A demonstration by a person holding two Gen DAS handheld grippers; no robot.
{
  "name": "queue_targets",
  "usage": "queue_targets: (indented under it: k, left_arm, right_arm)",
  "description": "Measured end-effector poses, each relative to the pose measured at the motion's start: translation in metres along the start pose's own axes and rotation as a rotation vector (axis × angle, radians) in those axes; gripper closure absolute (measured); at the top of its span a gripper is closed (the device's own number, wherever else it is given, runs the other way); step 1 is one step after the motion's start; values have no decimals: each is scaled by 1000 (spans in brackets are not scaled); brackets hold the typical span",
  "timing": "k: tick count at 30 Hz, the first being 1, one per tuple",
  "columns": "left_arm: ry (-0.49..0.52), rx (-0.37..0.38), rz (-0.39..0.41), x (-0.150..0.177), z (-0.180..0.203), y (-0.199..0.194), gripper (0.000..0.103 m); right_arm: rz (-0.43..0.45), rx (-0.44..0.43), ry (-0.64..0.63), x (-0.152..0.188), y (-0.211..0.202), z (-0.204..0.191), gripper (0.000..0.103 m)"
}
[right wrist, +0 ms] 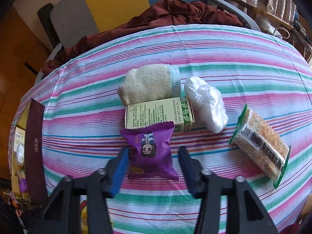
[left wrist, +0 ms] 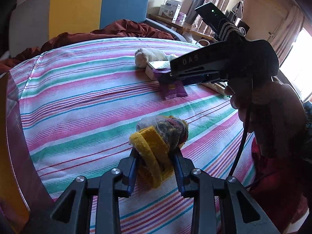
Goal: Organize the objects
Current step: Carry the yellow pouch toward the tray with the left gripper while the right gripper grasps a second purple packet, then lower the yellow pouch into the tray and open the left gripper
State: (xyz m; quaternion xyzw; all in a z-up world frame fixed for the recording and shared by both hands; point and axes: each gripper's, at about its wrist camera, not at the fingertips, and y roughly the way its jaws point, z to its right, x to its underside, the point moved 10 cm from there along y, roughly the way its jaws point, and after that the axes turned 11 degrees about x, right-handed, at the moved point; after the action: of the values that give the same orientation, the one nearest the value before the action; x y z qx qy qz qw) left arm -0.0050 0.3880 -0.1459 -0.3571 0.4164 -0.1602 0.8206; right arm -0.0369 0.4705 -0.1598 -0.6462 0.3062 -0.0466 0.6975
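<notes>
We hold a rolled sock bundle (left wrist: 159, 136) clenched in the left hand-held gripper (left wrist: 156, 156), above the striped bench (left wrist: 78, 101). The right hand-held gripper (right wrist: 154, 156) straddles the purple snack packet (right wrist: 150, 150) lying near the green box (right wrist: 159, 115); its fingers look apart, not yet pinching. Next, we judge, comes squeezing the packet and carrying it to the box at far left (right wrist: 19, 142).

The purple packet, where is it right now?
In the right wrist view the purple packet lies on the striped cloth between the right fingers, just before the green box.
</notes>
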Motion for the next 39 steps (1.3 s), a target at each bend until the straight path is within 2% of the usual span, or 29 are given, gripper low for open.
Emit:
queue_targets:
  k: [3, 9, 16, 20, 25, 28, 32, 36, 39]
  left_arm:
    - [4, -3, 4, 0, 0, -1, 70]
    - [0, -4, 3, 3, 0, -10, 71]
    - [-7, 0, 8, 4, 1, -23, 71]
    - [10, 1, 37, 0, 7, -42, 71]
    - [-8, -23, 124, -16, -1, -82, 71]
    - [-50, -70, 189, -20, -27, -120, 71]
    - [-141, -169, 267, -21, -81, -169, 71]
    - [-237, -287, 294, -10, -142, -205, 71]
    - [-311, -339, 279, 4, -182, -214, 71]
  right_arm:
    - [0, -37, -4, 2, -2, 1, 68]
    - [4, -57, -28, 5, -8, 0, 68]
    - [-2, -50, -76, 13, -9, -5, 68]
    - [3, -59, -91, 13, -11, -9, 68]
    - [-4, -43, -103, 14, -7, -9, 68]
    - [-1, -35, -104, 14, -8, -8, 68]
    - [5, -20, -118, 15, -8, -11, 68]
    - [9, -9, -133, 16, -8, -11, 68]
    - [12, -3, -141, 15, -7, -12, 68]
